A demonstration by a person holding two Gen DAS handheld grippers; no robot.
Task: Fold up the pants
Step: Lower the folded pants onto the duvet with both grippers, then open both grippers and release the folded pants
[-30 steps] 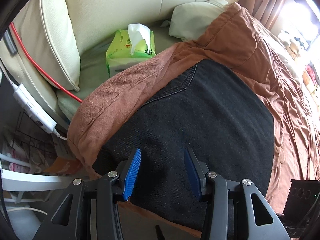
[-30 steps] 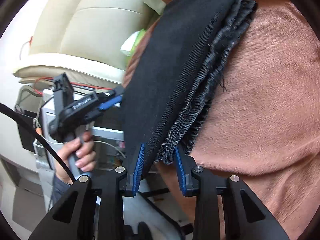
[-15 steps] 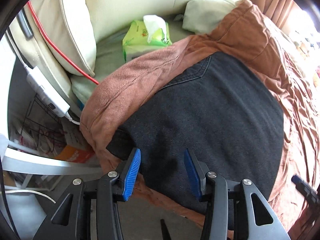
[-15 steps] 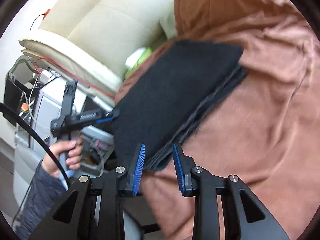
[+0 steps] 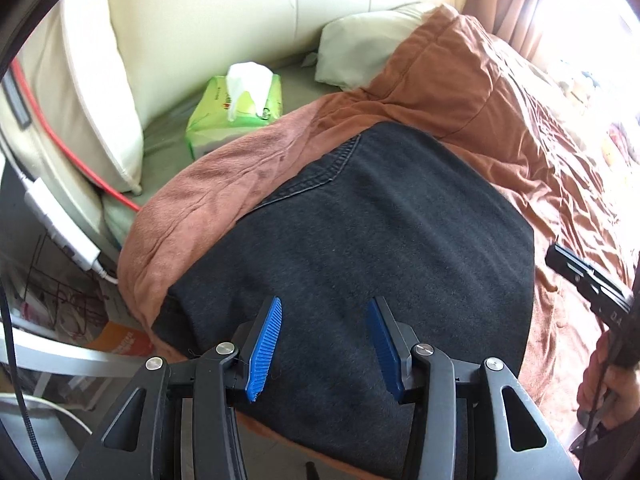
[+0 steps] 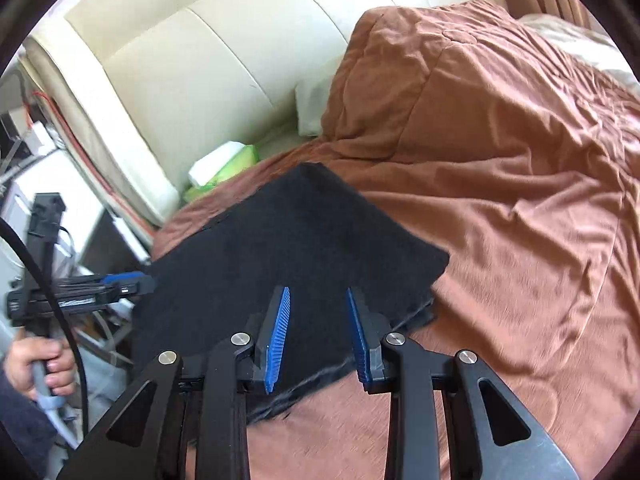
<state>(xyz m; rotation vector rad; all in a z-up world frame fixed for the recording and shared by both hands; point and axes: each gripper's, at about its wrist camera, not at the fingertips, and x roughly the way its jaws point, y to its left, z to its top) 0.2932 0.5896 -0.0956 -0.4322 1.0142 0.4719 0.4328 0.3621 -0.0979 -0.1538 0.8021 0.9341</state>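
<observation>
Left gripper (image 5: 324,344) gapes moderately, right gripper (image 6: 318,336) narrowly; both empty above the folded black pants (image 5: 380,240) at frame centre; tissue pack (image 5: 236,108) upper left

Colours on the bed: black, rust, cream, green.
Pants (image 5: 380,240) are showing charcoal black, seams stitched in the same dark tone. Blanket (image 5: 460,92) is reading rust brown, plain. Headboard (image 6: 224,52) is showing cream, unpatterned; pillow (image 5: 360,48) is looking pale off-white. Tissue pack (image 5: 236,108) is showing lime green with a white tissue on top. Cable (image 5: 64,148) is running red. Both grippers (image 5: 324,344) (image 6: 318,338) are showing black frames with ribbed blue pads (image 5: 266,348).
</observation>
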